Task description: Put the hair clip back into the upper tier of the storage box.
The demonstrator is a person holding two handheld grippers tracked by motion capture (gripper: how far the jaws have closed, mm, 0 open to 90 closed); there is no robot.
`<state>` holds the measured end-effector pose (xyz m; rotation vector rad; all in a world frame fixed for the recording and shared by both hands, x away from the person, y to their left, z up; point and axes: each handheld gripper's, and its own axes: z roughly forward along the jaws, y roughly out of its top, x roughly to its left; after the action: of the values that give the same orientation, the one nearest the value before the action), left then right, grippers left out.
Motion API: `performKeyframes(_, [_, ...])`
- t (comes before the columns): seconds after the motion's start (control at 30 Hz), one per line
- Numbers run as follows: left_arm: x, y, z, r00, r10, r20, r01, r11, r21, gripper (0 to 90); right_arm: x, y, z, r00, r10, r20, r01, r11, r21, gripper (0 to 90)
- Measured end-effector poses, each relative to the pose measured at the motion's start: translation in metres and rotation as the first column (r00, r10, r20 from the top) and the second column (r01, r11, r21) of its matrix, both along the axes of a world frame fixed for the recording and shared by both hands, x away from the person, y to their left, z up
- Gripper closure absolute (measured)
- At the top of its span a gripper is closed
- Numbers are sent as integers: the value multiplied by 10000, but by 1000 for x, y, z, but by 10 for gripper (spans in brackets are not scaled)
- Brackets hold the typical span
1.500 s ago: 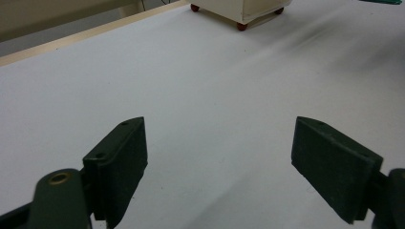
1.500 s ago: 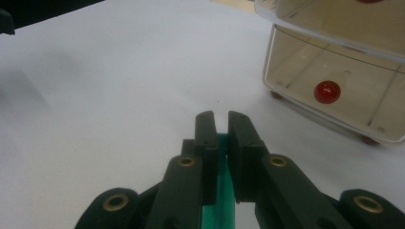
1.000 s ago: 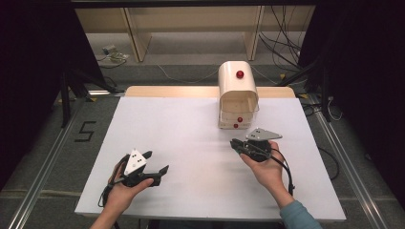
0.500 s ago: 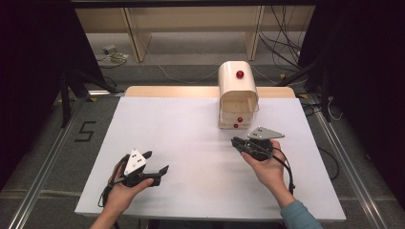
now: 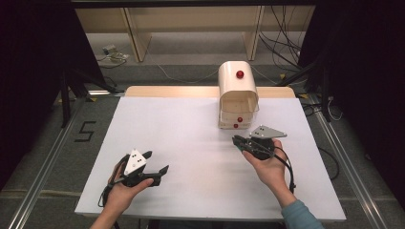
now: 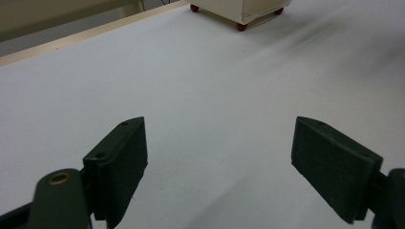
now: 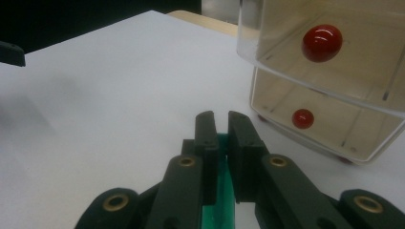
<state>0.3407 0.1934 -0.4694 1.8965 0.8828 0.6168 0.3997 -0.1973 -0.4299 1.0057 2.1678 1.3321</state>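
On the white counter, comparing against the frame a second ago: I see no change. Both hands sit where they were, the drawer box has not shifted, and the tools keep the same spread.

Left tool: at about 7 o'clock on the counter, resting in my left hand, jaws wide apart with nothing between them. In the left gripper view only bare white surface lies between and ahead of the left tool.

Right tool: at about 4 o'clock, held in my right hand, jaws drawn nearly together with a thin slit between them. In the right gripper view the right tool clamps nothing; a green part shows low down between the jaws.

Edges and room: the whole middle and 9 o'clock side of the counter is open. The near edge runs just below the left hand. A strip of bare wood shows along the far edge at 12 o'clock. The right tool points toward the box, near it but apart.

Task item: small cream drawer box with a rounded top, at about 1 o'clock, standing upright on small red feet. Red knob on the top. The upper drawer is clear-walled, pulled out beyond the lower one, with a red knob; the lower drawer front carries a smaller red knob.
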Motion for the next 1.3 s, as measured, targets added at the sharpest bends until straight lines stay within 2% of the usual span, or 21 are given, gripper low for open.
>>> performKeyframes(1.3, [0, 0, 0, 10000, 49, -13, -49, 10000, -28, 198, 1, -6, 10, 9993, -246, 271, 239, 9994, 259, 838])
